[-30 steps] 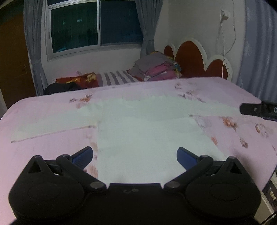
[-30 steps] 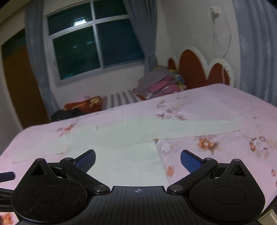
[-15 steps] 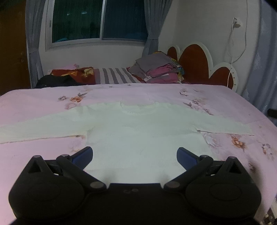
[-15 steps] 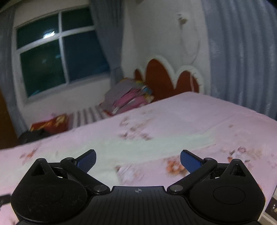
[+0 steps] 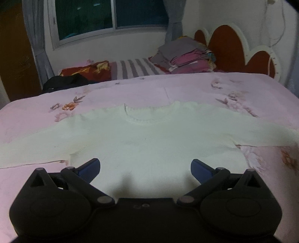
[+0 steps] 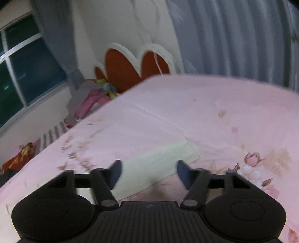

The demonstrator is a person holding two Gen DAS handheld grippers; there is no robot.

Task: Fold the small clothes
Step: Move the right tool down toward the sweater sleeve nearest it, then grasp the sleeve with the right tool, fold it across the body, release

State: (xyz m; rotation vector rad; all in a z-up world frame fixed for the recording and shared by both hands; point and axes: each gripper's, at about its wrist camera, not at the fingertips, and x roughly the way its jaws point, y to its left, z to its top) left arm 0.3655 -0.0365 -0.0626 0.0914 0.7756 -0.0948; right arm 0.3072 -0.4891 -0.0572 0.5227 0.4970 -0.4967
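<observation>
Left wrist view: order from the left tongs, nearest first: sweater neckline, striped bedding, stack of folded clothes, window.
From the left tongs:
1. Sweater neckline, straight ahead, on the pink bedspread.
2. Striped bedding, beyond the bedspread's far edge, centre.
3. Stack of folded clothes, right, by the headboard; barely farther than the striped bedding.
4. Window, back wall.

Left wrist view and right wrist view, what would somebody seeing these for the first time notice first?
The pale cream sweater spread flat across the pink floral bedsheet, neckline toward the window, fills the left wrist view, with the open left gripper low over its body. In the right wrist view the open right gripper frames the sleeve end. Behind, a stack of folded clothes sits beside the red scalloped headboard.
</observation>
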